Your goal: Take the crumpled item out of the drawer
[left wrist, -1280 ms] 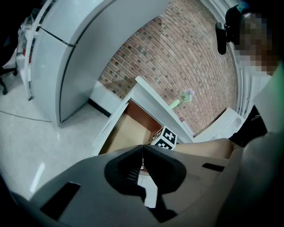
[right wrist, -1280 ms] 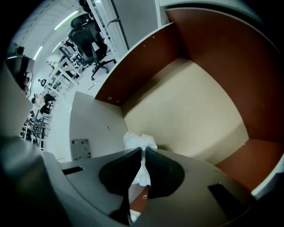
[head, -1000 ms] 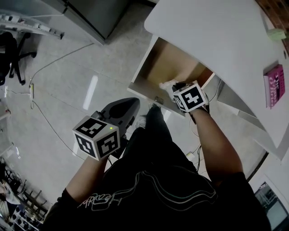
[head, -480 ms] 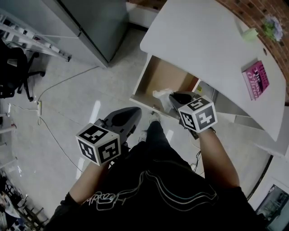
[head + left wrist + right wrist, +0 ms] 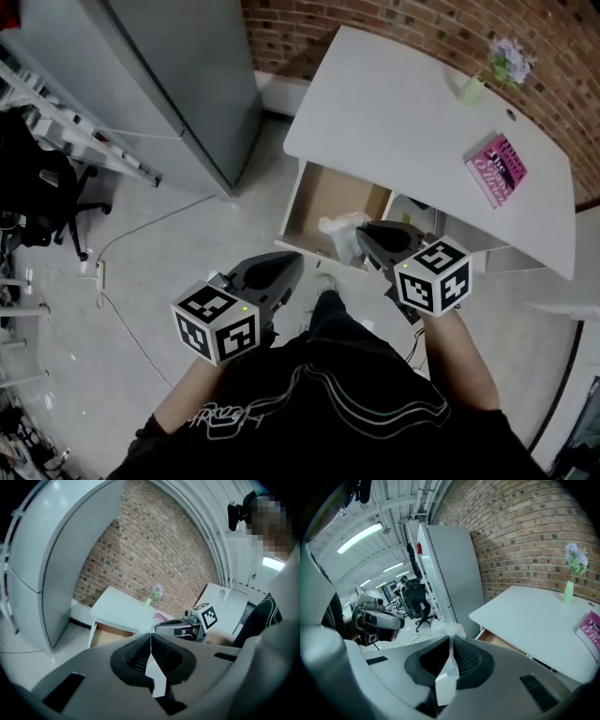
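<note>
The white desk has its wooden drawer pulled open below the front edge. My right gripper is shut on the crumpled white item and holds it above the drawer's front edge. In the right gripper view the crumpled item sticks out past the closed jaws of the right gripper. My left gripper hangs over the floor, left of the drawer, its jaws together with nothing in them. From the left gripper, the right gripper and the drawer show ahead.
A pink book and a small vase of flowers sit on the desk. A tall grey cabinet stands left of it, against a brick wall. An office chair and a floor cable lie further left.
My right gripper has lifted the crumpled item up out of the drawer and back toward me. The head view has tipped up, showing more of the desk and wall.
</note>
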`<state>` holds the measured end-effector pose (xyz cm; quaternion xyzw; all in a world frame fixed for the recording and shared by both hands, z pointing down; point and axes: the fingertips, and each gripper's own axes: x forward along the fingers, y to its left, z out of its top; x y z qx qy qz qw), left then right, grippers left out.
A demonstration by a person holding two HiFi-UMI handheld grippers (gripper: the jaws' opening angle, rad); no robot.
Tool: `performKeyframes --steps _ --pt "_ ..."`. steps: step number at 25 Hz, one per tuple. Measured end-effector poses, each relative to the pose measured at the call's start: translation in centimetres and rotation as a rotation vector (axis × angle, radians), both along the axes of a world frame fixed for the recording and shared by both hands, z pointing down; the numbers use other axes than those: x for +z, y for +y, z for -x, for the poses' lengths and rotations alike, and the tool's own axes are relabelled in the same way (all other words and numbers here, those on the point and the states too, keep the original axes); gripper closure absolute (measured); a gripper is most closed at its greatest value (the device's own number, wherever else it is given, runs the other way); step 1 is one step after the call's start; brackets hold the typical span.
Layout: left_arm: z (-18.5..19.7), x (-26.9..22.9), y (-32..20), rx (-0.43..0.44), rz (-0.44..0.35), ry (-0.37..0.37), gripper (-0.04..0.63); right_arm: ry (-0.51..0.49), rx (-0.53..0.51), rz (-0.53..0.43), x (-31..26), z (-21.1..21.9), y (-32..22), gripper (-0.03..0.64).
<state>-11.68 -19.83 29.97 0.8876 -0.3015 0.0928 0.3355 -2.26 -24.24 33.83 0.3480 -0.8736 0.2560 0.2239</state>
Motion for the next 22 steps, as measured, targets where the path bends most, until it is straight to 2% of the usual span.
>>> performKeyframes --steps 7,12,22 --pt "-0.3 -4.5 1.6 0.014 -0.079 0.002 0.572 -0.106 0.017 -0.065 -5.8 -0.6 3.6 0.560" --pt "-0.5 -5.9 1.7 0.034 -0.108 0.000 0.572 -0.123 0.041 -0.107 -7.9 -1.4 4.4 0.560" --pt "-1.3 -5.9 2.1 0.071 -0.110 -0.008 0.572 -0.111 0.066 -0.117 -7.7 -1.9 5.1 0.560"
